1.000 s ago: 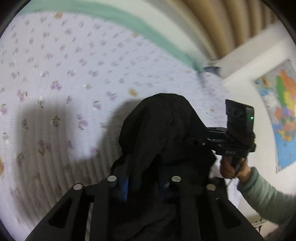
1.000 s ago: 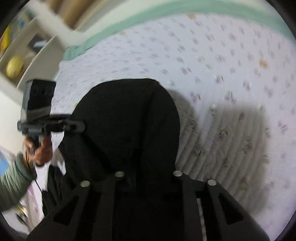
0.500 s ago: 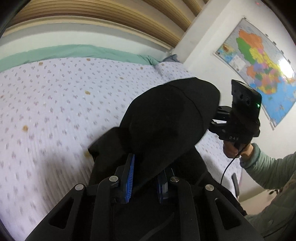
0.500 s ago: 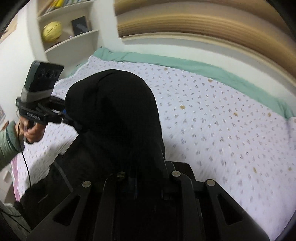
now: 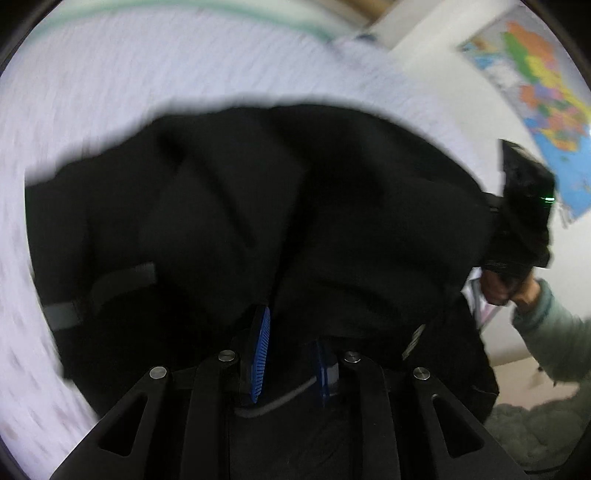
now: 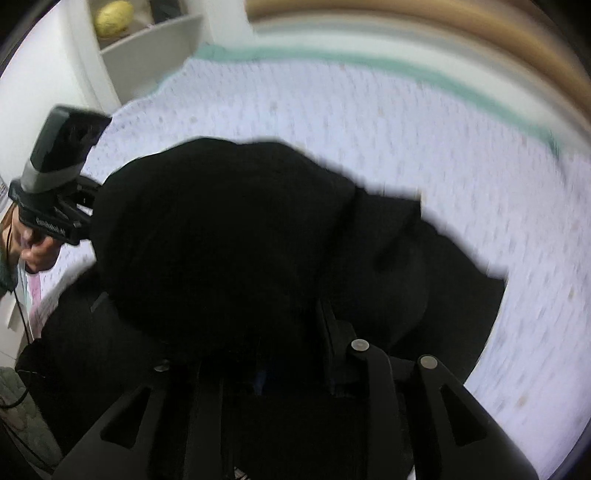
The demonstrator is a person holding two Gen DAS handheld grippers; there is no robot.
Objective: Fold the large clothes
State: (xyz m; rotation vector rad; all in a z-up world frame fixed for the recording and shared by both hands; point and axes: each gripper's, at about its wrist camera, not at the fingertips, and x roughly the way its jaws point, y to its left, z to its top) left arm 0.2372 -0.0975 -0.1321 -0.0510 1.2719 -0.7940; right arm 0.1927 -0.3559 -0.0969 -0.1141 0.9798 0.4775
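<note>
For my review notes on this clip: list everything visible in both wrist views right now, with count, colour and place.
Garment: one, black with grey strips, bunched on the bed between both grippers.
Bedsheet: one, pale lilac floral, blurred, under the garment.
Green bedding edge: one, along the far side.
Map: one, multicoloured, on the wall.
Shelf: white, corner, holding one yellow ball.
Left gripper: black, blue pads, jaws opening, cloth between them.
Right gripper: black, jaws opening, buried in cloth.
Right hand: green sleeve, on its handle.
Left hand: on its handle.
</note>
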